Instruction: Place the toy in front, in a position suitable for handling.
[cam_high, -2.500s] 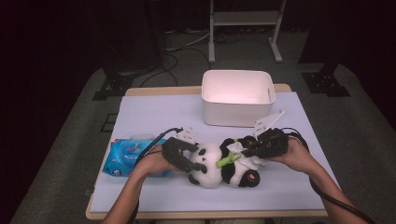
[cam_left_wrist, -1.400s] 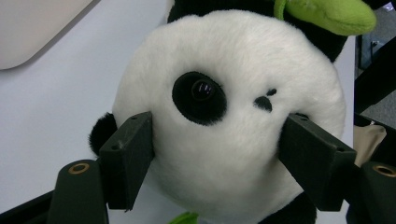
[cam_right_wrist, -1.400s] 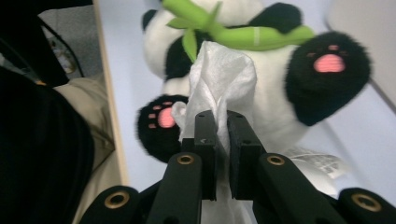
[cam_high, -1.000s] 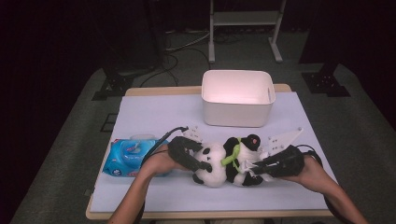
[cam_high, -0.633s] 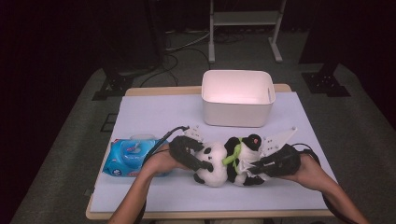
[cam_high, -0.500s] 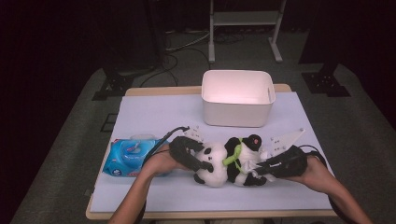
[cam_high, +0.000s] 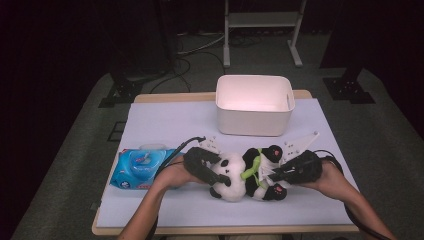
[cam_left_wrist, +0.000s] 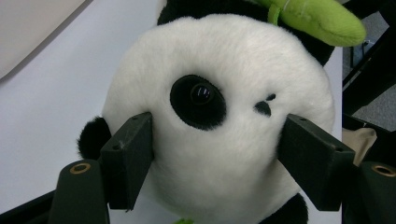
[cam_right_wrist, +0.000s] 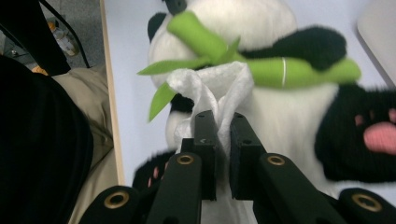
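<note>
Your left gripper (cam_left_wrist: 215, 154) clamps the panda's head (cam_left_wrist: 219, 121); your right gripper (cam_right_wrist: 223, 135) pinches a white wipe (cam_right_wrist: 219, 84), seemingly against its belly, at 3 o'clock.

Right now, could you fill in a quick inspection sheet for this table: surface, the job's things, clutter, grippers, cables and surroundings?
Surface: table under a pale sheet, wooden rim showing.
Job's things: panda plush lying on its side, green bamboo across its chest; white wipe against its belly.
Clutter: blue wipes pack at the left; white bin behind the panda.
Grippers: left gripper clamps the panda's head on both sides; right gripper pinches the wipe.
Cables: black cables trail from both grippers; more lie on the floor.
Surroundings: dark room, grey carpet, metal stand behind the table.
</note>
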